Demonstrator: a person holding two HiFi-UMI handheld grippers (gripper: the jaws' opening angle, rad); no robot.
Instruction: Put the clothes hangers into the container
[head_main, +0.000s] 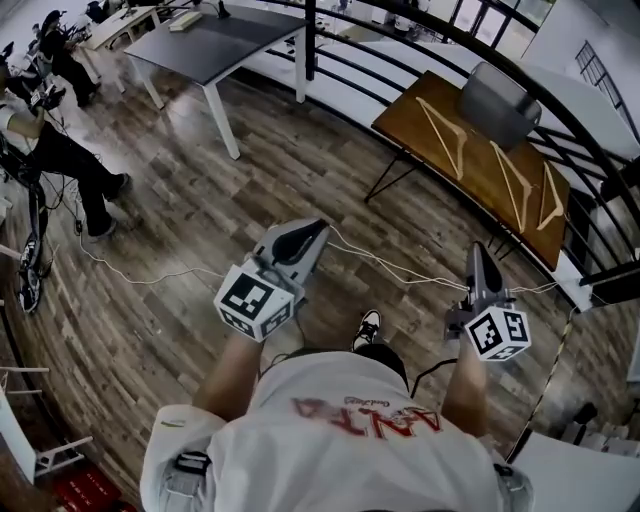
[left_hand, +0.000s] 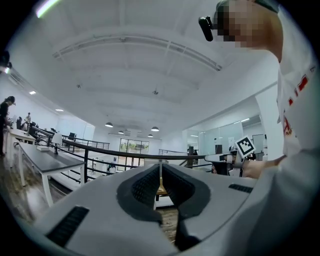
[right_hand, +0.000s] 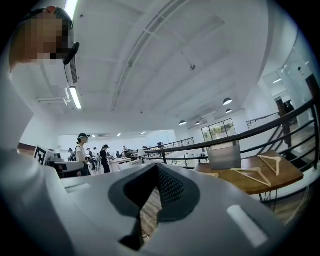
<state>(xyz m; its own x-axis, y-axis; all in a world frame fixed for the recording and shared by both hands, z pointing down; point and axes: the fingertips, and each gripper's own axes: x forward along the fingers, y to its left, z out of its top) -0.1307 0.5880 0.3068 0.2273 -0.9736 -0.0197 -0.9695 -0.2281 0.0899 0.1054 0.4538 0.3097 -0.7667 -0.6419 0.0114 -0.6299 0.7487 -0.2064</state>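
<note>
While three hangers (head_main: 440, 137) lie outside the container (head_main: 500, 100) at two o'clock, my left gripper (head_main: 316, 227) and right gripper (head_main: 480, 250) are clamped empty.

Inside of container (head_main: 500, 100) out of sight, far corner of table (head_main: 480, 175) behind railing (head_main: 310, 45)

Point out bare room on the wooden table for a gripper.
Bare: the wooden table's left corner beside the leftmost hanger, and the strip between it and the middle hanger. Crowded: right end, rightmost hanger close by; grey container fills the far edge.
</note>
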